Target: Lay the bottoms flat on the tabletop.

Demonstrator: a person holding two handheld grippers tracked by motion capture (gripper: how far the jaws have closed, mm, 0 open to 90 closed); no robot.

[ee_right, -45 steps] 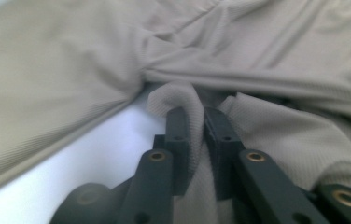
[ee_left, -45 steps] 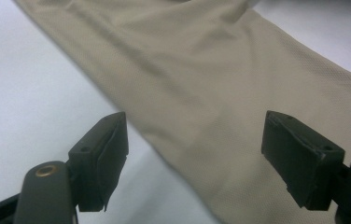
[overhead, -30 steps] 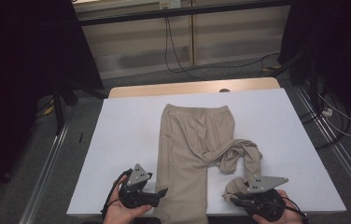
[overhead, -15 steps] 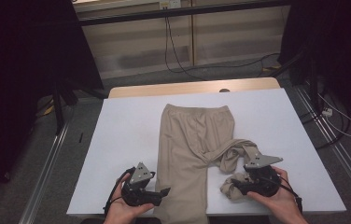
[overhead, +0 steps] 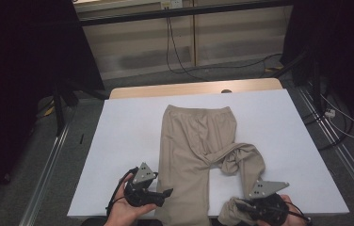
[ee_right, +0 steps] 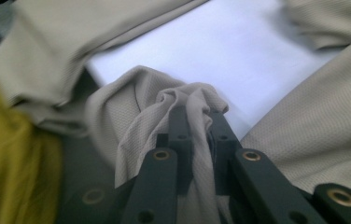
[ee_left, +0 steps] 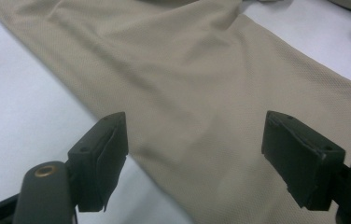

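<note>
Trousers (overhead: 198,150): one pair, beige, lying flat on one white table (overhead: 128,141), waistband at the far side. One leg runs straight down to the near edge; the other is folded and bunched, its end pulled toward the near right corner.

Grippers: two, one in each hand.

Left gripper (overhead: 164,194): jaws wide apart, nothing between them. In the left gripper view (ee_left: 194,154) the straight trouser leg lies just ahead of and under the open fingers (ee_left: 103,149), its edge crossing between them; bare table shows beside the left finger.

Right gripper (overhead: 241,205): jaws closed tight on a gathered wad of the bunched leg's end. In the right gripper view (ee_right: 194,116) the cloth puffs up over the fingertips (ee_right: 179,122) and drapes down both sides of them. A blurred yellow fabric (ee_right: 10,163) sits off to the left of the fingers, below the table edge.

Change from half a second ago: right gripper has come back toward the near edge, dragging the leg end with it. Left gripper unmoved, jaws as before.
</note>
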